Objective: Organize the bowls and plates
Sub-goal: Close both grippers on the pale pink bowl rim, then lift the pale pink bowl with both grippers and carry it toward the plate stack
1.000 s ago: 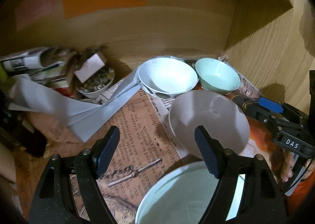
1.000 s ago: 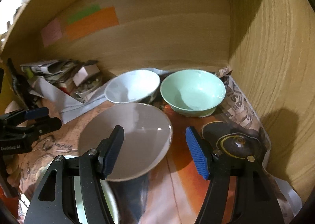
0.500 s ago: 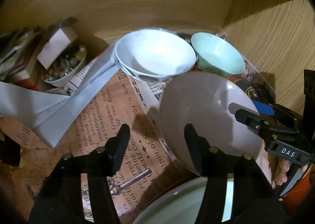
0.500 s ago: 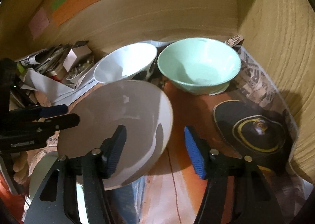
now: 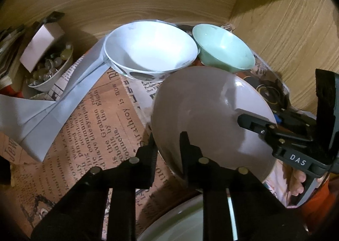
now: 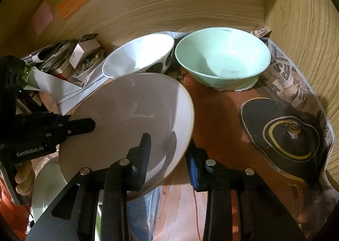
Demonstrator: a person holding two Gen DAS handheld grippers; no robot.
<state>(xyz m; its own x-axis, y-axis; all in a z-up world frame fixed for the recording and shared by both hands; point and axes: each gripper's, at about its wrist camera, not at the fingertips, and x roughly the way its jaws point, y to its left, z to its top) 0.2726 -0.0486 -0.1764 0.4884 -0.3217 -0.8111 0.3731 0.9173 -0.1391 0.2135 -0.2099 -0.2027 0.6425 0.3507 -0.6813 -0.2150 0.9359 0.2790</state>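
- Left gripper [image 5: 167, 145] and right gripper [image 6: 169, 152]: jaws, just closed, clamp opposite rims of the grey bowl [image 6: 131, 118].
- Risk: uneven lifting could tip it against the white bowl [image 6: 139, 56].

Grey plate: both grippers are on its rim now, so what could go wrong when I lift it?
1. The left gripper and right gripper pinch only the edge of the grey plate; it could slip or twist.
2. The white bowl and green bowl stand close behind; a forward swing may knock them.
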